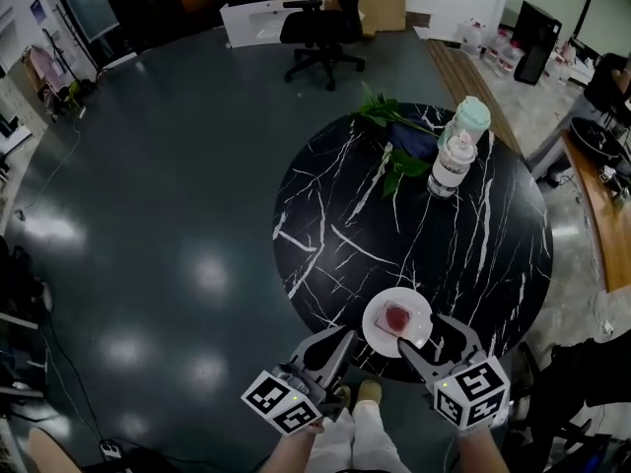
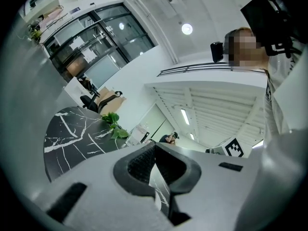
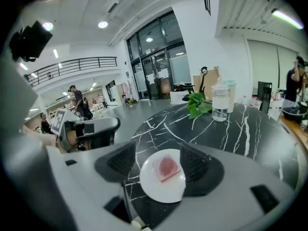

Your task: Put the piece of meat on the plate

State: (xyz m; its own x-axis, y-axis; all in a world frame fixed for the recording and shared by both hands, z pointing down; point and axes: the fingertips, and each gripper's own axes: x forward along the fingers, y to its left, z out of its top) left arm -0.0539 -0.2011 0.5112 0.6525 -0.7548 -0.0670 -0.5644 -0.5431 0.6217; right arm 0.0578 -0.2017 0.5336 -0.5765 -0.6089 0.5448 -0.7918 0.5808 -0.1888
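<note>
The piece of red meat (image 1: 396, 316) (image 3: 167, 167) lies on a small white plate (image 1: 375, 338) (image 3: 159, 191) at the near edge of the round black marble table (image 1: 463, 254). My right gripper (image 1: 431, 341) (image 3: 159, 148) hangs just above and to the near right of the plate, open, with nothing between its pads. In the right gripper view the plate and meat show below, through the gap. My left gripper (image 1: 340, 341) (image 2: 155, 153) is off the table's near left edge, pointing level, its jaws shut and empty.
A clear water bottle (image 1: 455, 156) (image 3: 221, 102) and a sprig of green leaves (image 1: 394, 126) (image 3: 199, 104) stand at the table's far side. A black office chair (image 1: 320, 28) is beyond on the dark floor. A person's shoes (image 1: 360, 394) show below the table edge.
</note>
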